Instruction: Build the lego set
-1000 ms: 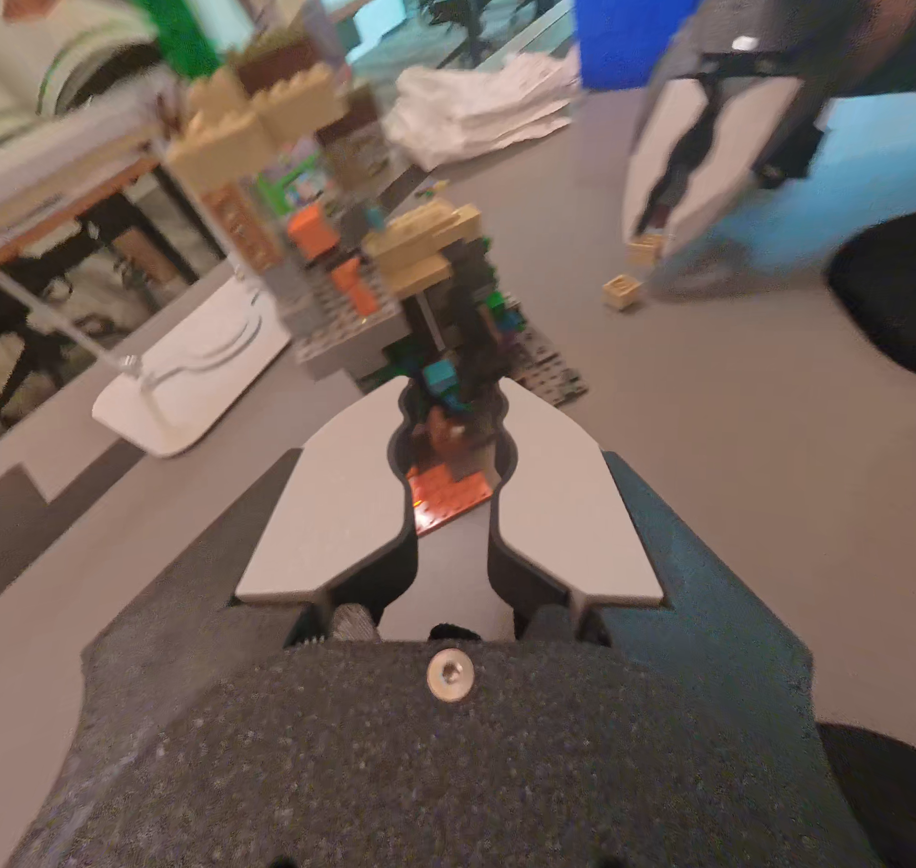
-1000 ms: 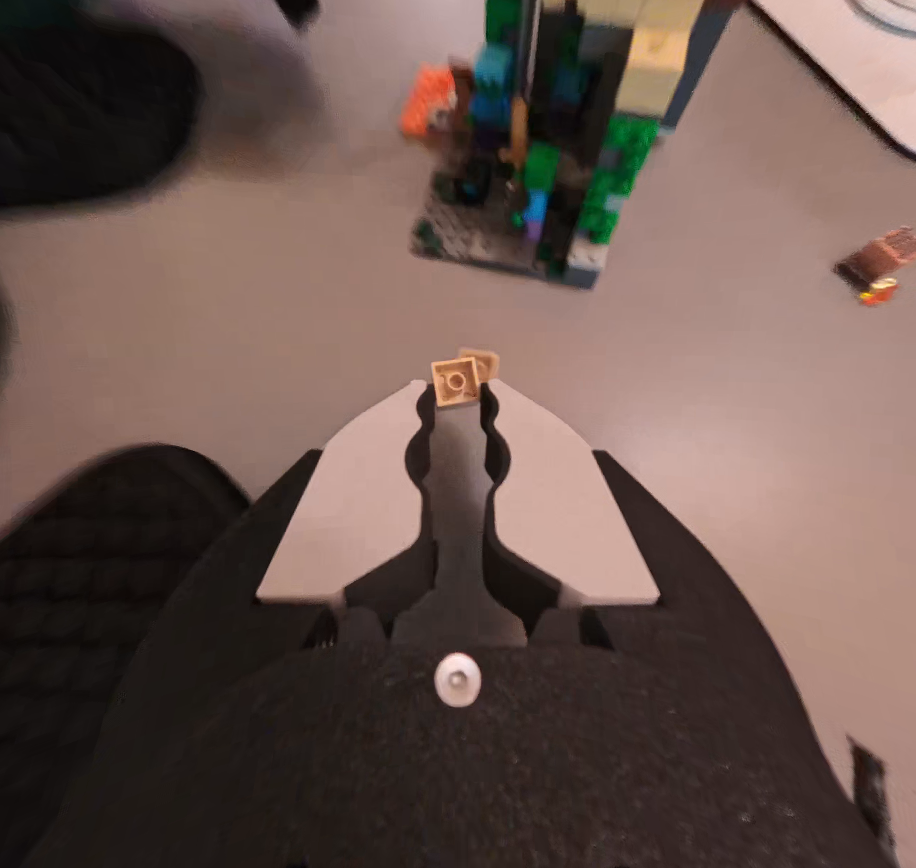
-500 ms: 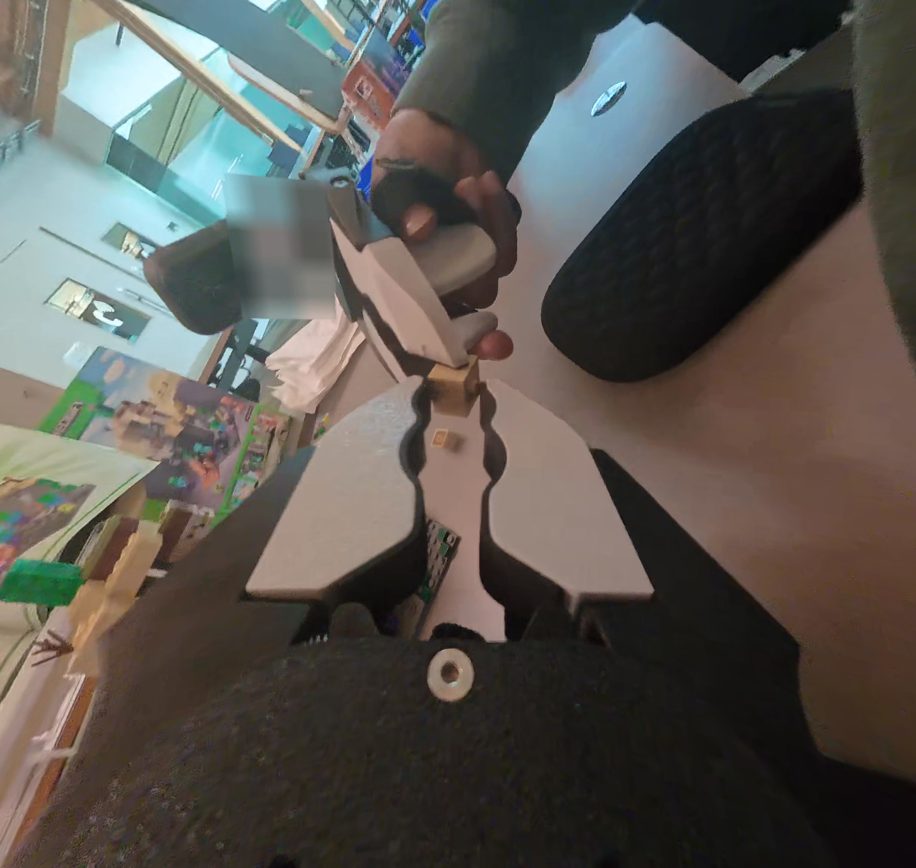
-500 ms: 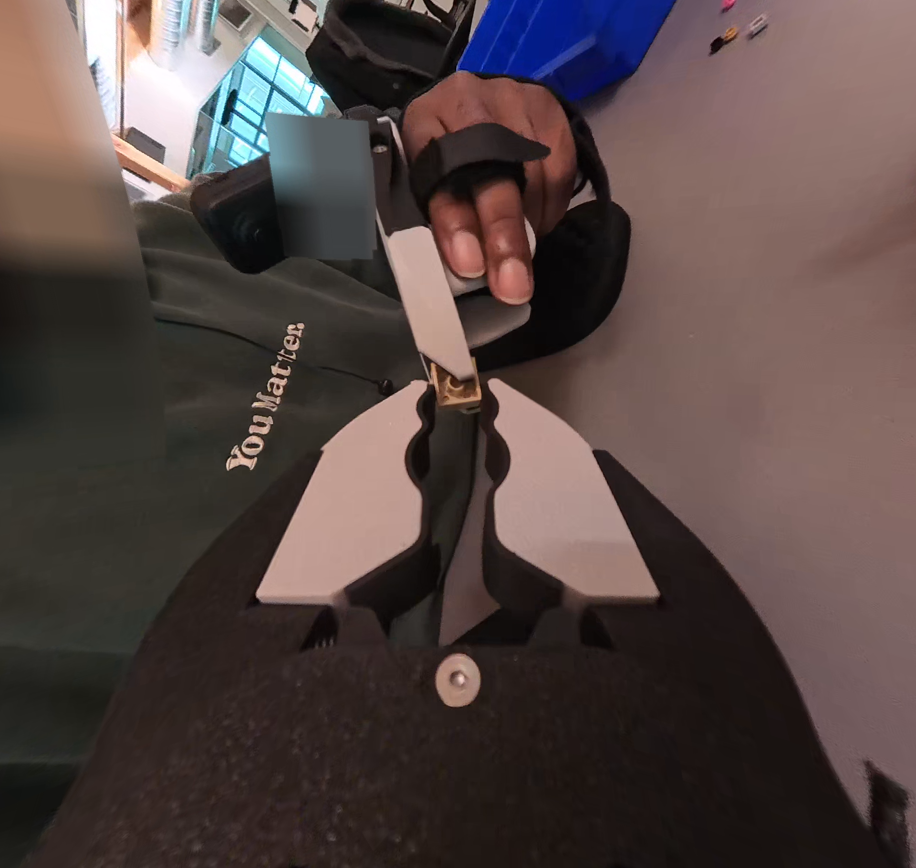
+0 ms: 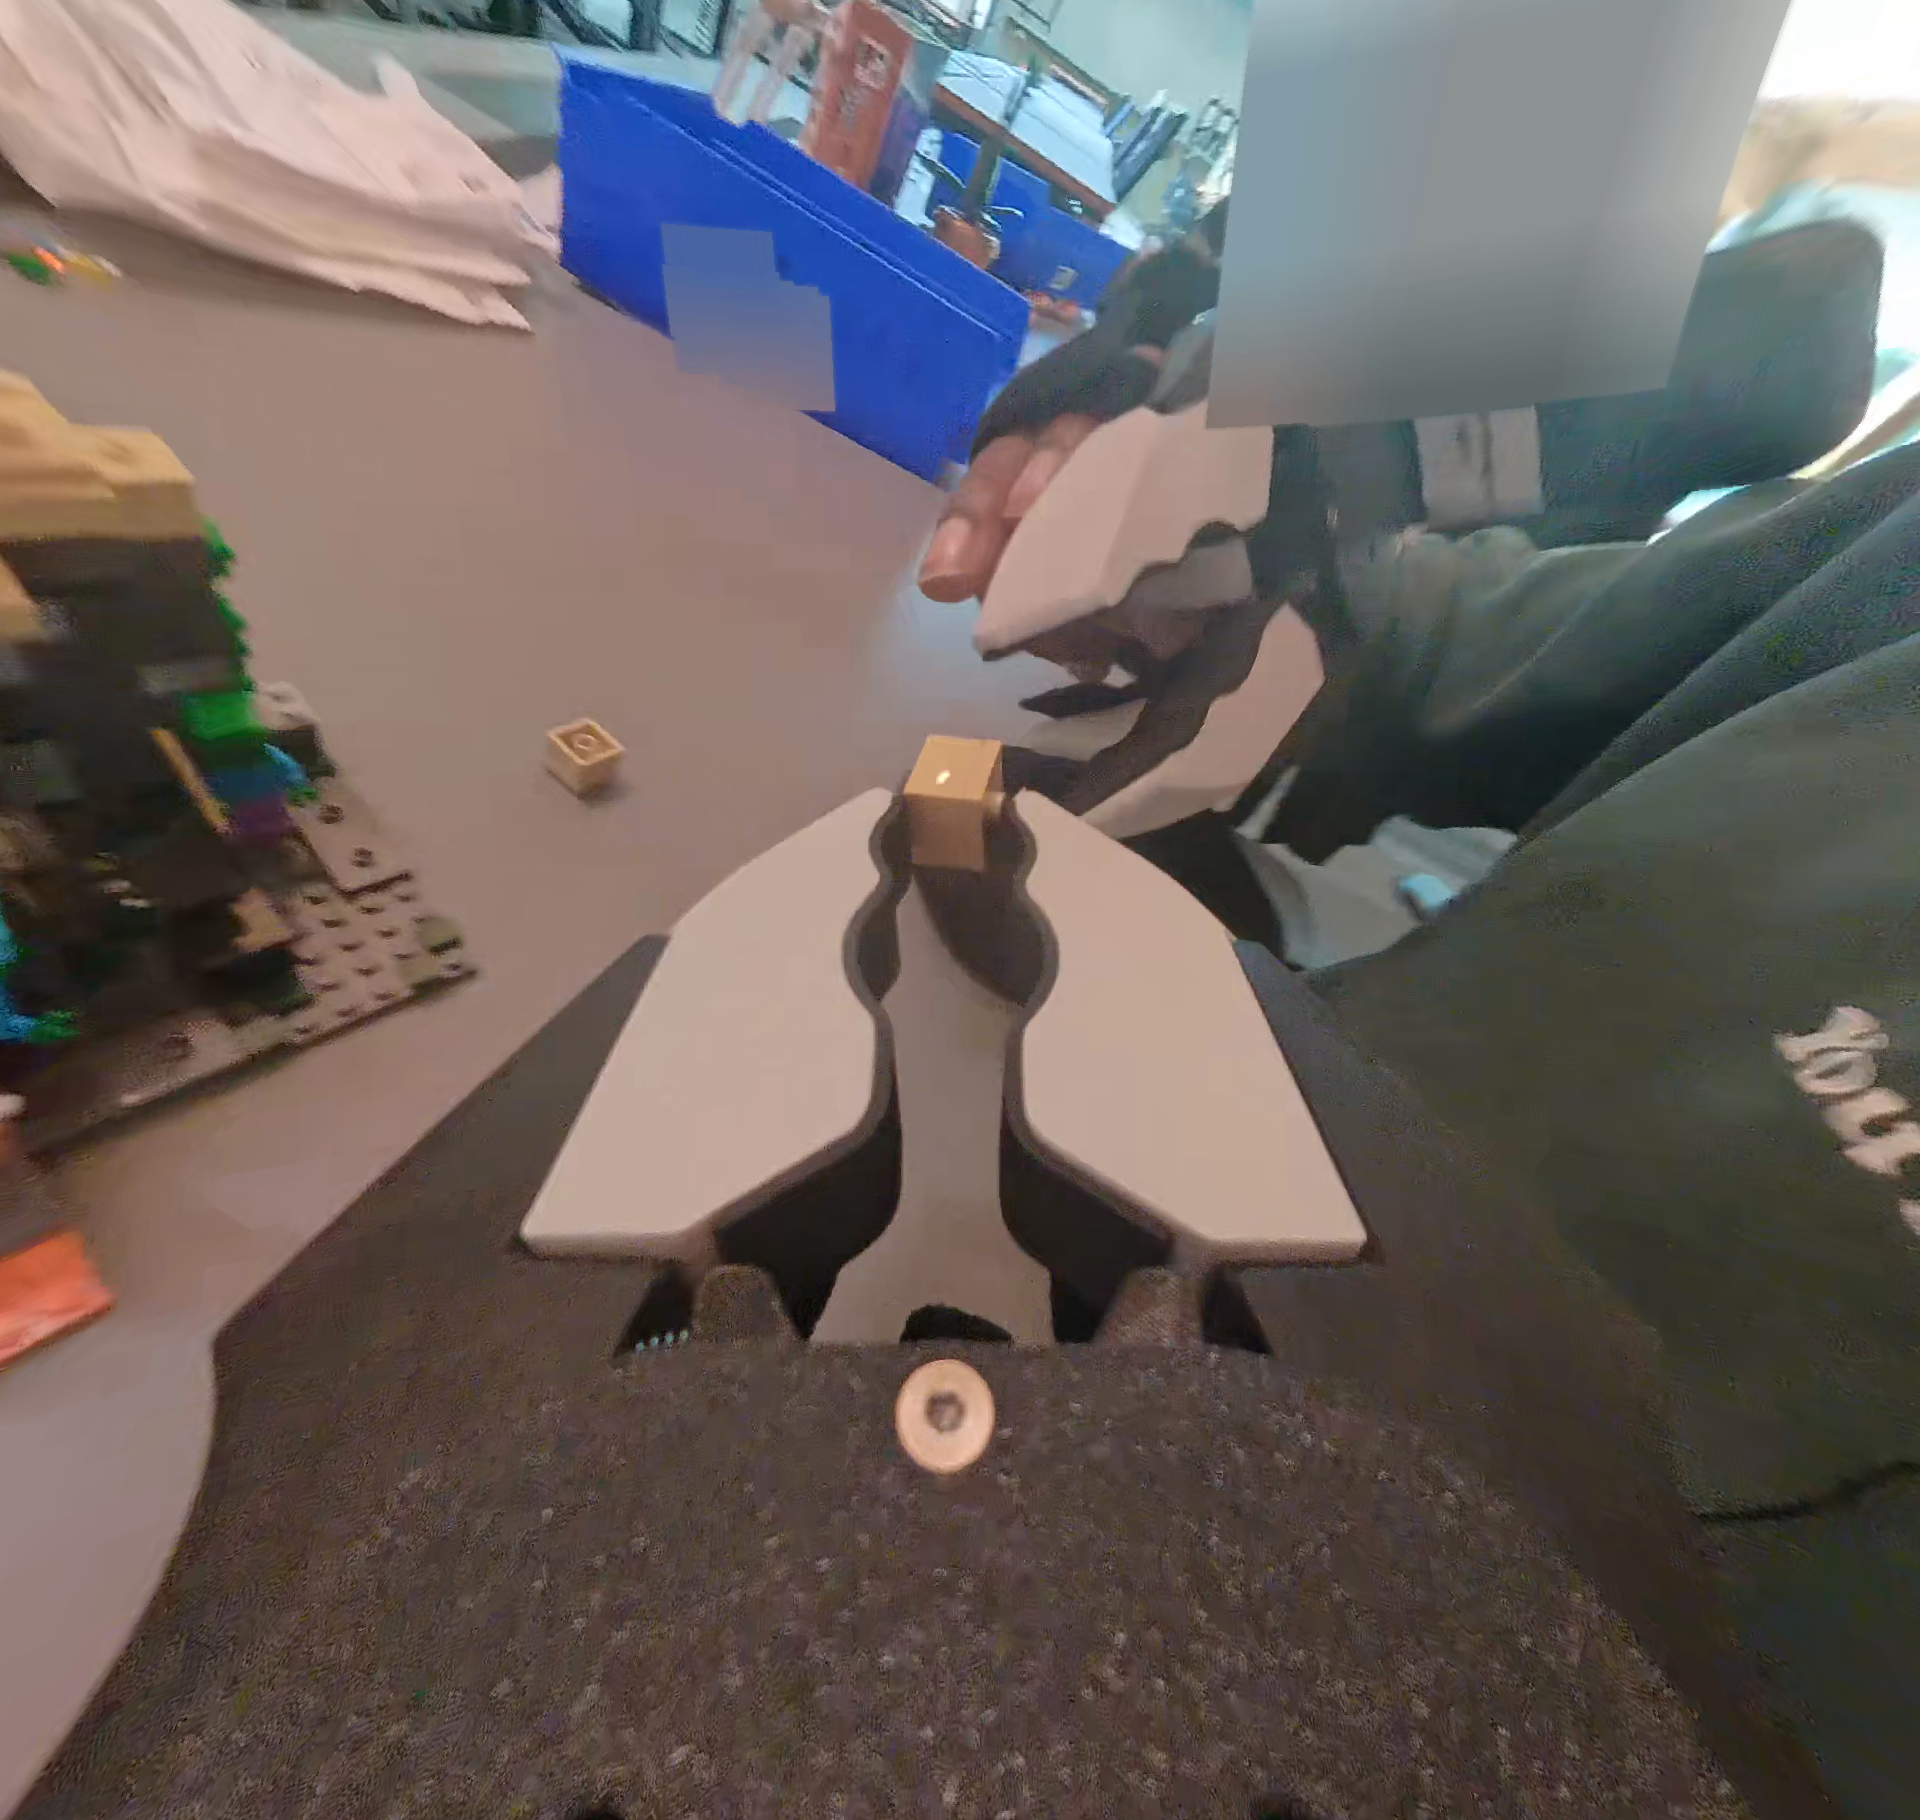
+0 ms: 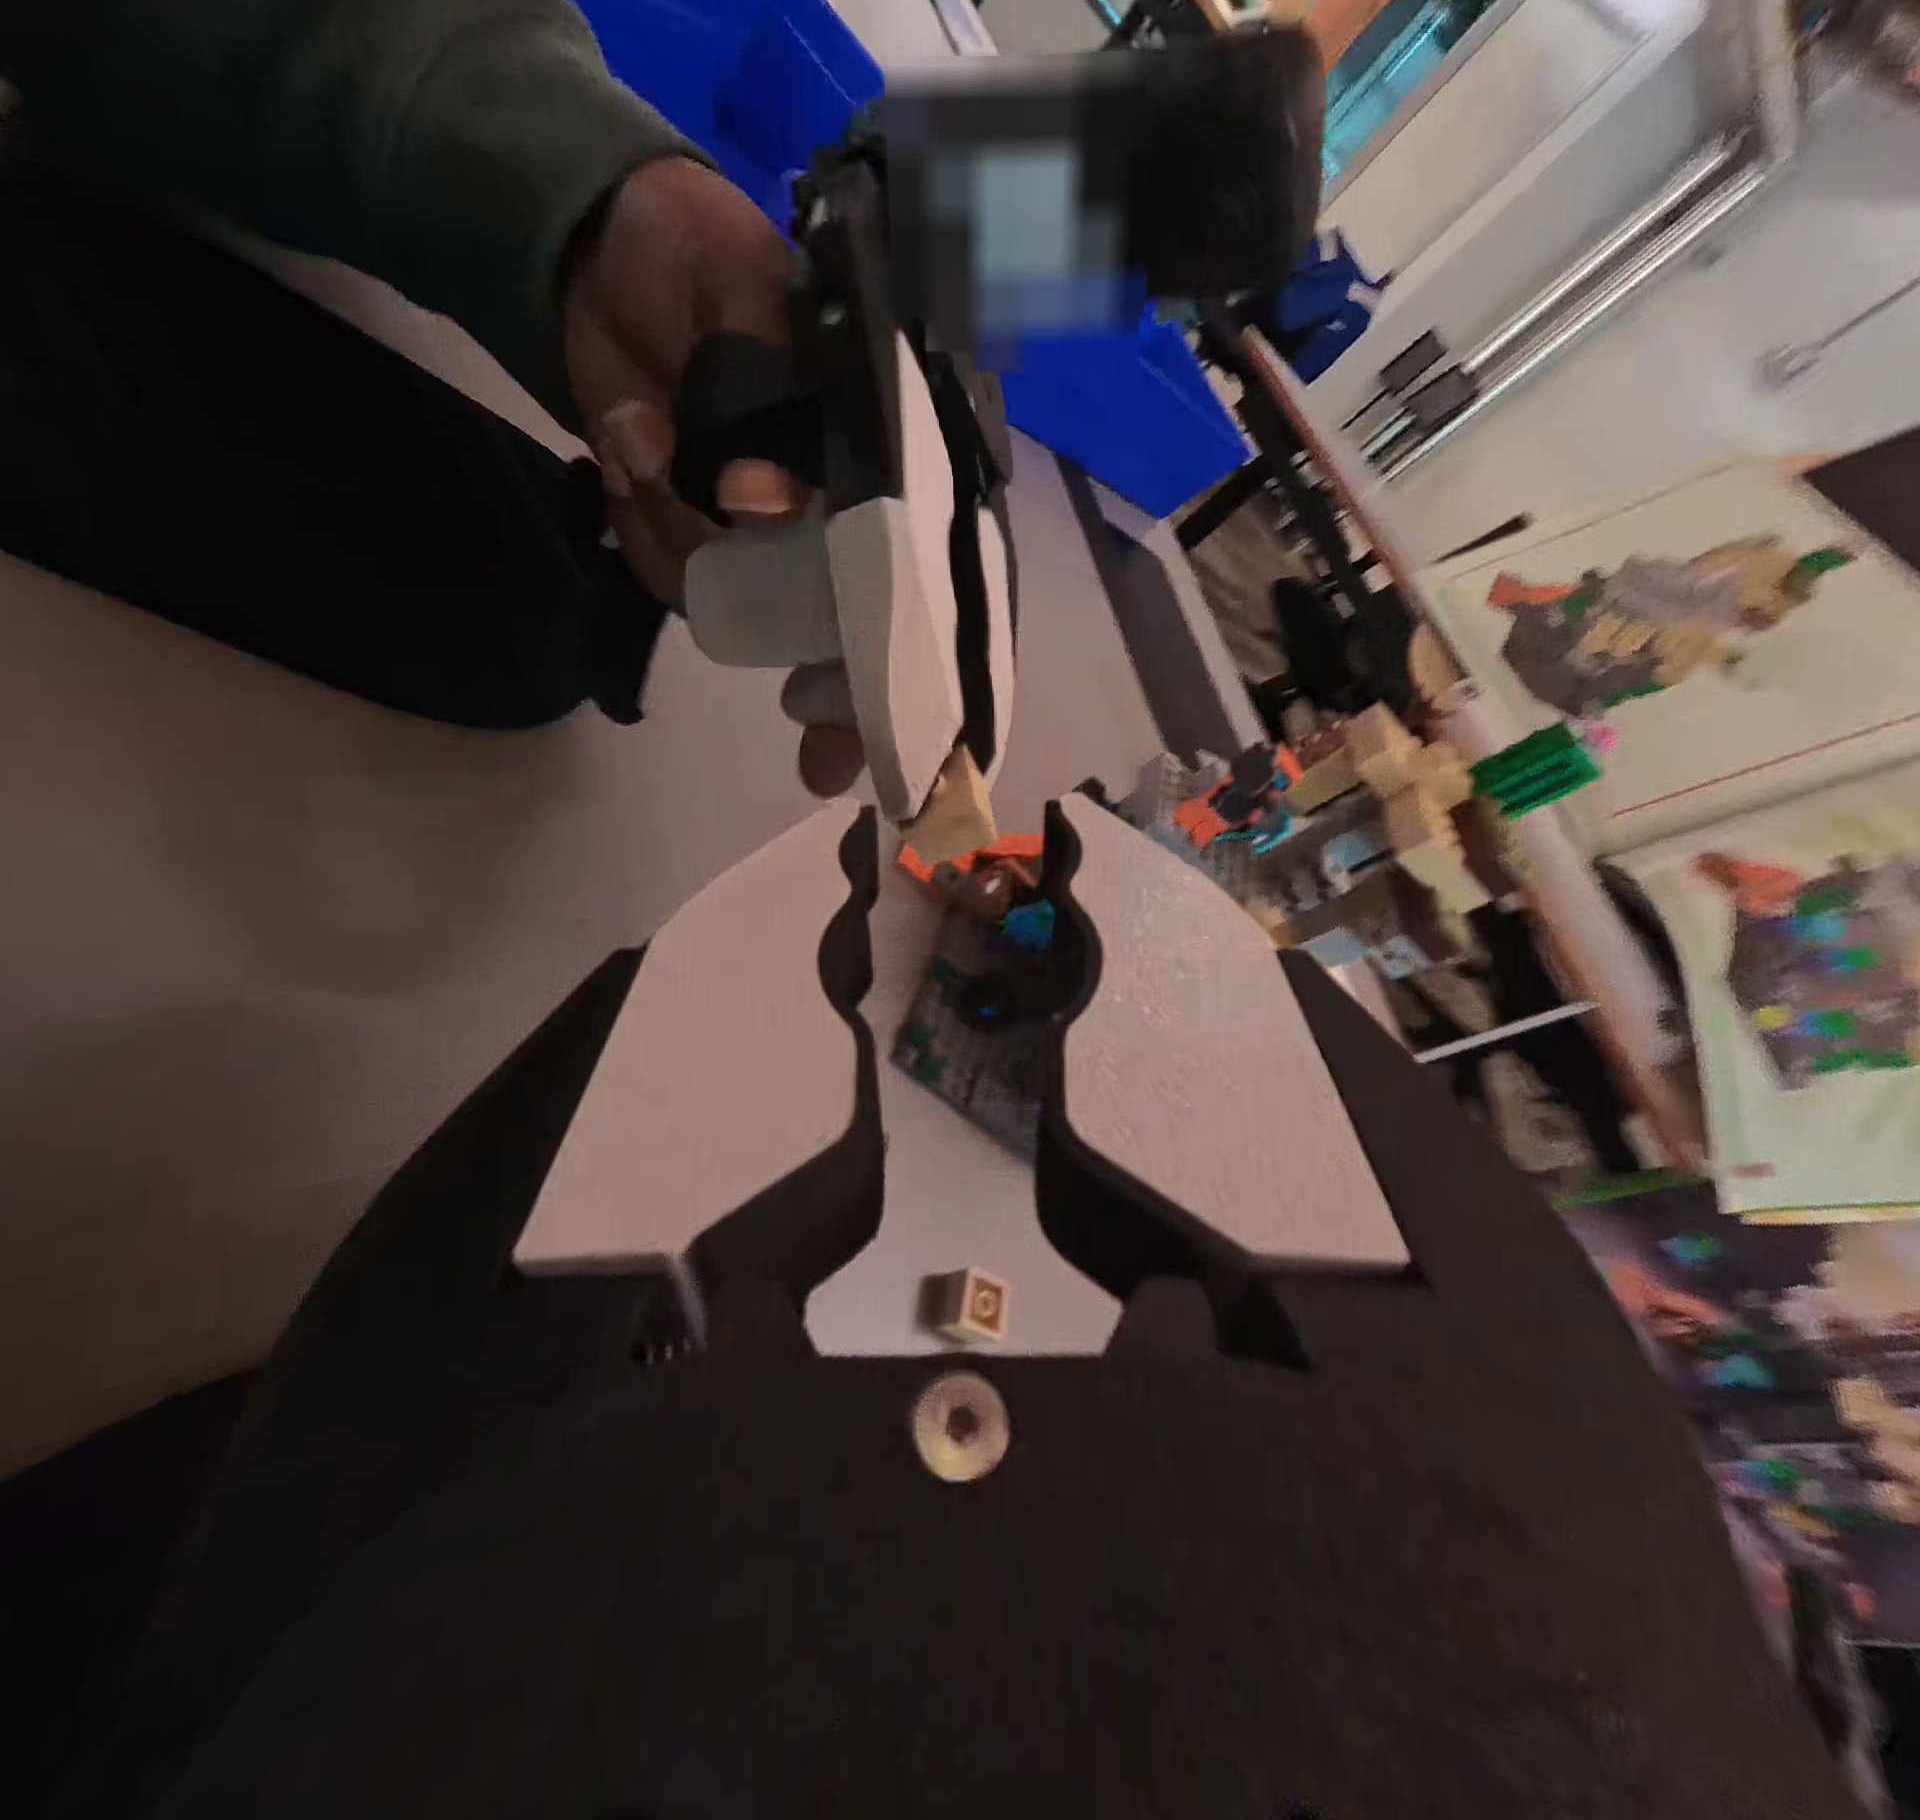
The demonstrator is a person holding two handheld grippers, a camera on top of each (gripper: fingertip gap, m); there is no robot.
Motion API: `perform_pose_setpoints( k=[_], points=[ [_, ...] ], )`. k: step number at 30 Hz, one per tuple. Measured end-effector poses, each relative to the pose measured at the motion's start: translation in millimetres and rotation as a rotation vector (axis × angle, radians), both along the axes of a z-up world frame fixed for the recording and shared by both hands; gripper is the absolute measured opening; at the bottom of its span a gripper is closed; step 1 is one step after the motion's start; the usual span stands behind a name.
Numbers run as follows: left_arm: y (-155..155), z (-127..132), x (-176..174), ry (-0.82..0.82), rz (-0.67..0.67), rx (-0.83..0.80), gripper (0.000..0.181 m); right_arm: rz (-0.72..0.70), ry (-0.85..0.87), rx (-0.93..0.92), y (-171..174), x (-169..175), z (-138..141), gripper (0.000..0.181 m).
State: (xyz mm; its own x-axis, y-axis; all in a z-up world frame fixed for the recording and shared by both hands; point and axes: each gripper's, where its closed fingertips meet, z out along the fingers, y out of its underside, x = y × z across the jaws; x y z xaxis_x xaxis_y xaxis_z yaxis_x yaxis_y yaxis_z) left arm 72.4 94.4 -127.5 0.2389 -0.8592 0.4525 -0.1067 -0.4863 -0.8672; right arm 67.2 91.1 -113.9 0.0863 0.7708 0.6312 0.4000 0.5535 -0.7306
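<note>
My left gripper (image 5: 951,802) is shut on a small tan brick (image 5: 948,825) and holds it at its fingertips above the grey table (image 5: 623,544). In the right wrist view the left gripper (image 6: 940,783) shows with that brick (image 6: 961,806) just in front of my right gripper (image 6: 961,816), which is open and empty. The right gripper (image 5: 1013,700) also shows open in the left wrist view, just beyond the brick. A second tan brick (image 5: 584,754) lies on the table (image 6: 966,1305). The partly built lego model (image 5: 135,794) stands at the left on a dark baseplate (image 6: 977,1043).
A blue bin (image 5: 790,274) and a stack of white papers (image 5: 239,139) sit at the back of the table. An orange piece (image 5: 47,1287) lies at the left edge. A person's dark sleeve (image 5: 1610,835) fills the right. Set boxes and pictures (image 6: 1683,627) stand beyond the model. Both grippers' tips are roughly 20 cm from the partly built lego model (image 5: 135,794).
The tan brick passed from my right gripper to my left. The left gripper shut on it. The right gripper opened and drew back a little.
</note>
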Motion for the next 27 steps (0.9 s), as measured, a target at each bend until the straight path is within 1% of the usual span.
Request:
perform_pose_setpoints(
  k=[1,3,6,9,11,12,13,14,15,17,19,22,27],
  points=[
    [-2,0,2,-0.015,-0.032,-0.052,0.015,-0.003,-0.012,0.05,0,-2,-1,0.03],
    [-1,1,3,-0.046,-0.045,-0.121,0.015,-0.003,-0.052,0.115,2,-5,-4,0.024],
    [-4,5,2,-0.094,-0.084,-0.201,0.016,0.005,-0.075,0.157,3,-8,-6,0.018],
    [-4,6,-1,-0.127,-0.098,-0.248,0.016,0.009,-0.082,0.158,5,-12,-6,0.016],
    [0,6,-4,-0.147,-0.098,-0.261,0.016,0.007,-0.063,0.077,8,-16,-6,0.016],
    [3,8,-7,-0.162,-0.091,-0.245,0.017,-0.001,-0.04,0.02,12,-17,-4,0.016],
    [8,10,-11,-0.175,-0.067,-0.215,0.023,-0.027,-0.015,-0.042,21,-18,-2,0.016],
    [16,11,-17,-0.171,-0.032,-0.177,0.031,-0.068,0.01,-0.11,33,-18,-1,0.016],
    [25,10,-24,-0.149,0.012,-0.131,0.033,-0.123,0.032,-0.176,48,-17,0,0.016],
    [44,7,-40,-0.093,0.108,-0.02,0.033,-0.243,0.056,-0.286,80,-15,-2,0.016],
    [64,1,-55,-0.011,0.207,0.079,0.031,-0.334,0.065,-0.376,108,-19,-8,0.016],
    [86,-10,-68,0.095,0.283,0.16,0.028,-0.398,0.034,-0.384,135,-32,-20,0.016],
    [94,-29,-69,0.168,0.279,0.188,0.026,-0.468,-0.062,-0.381,155,-42,-38,0.016]
  ],
)
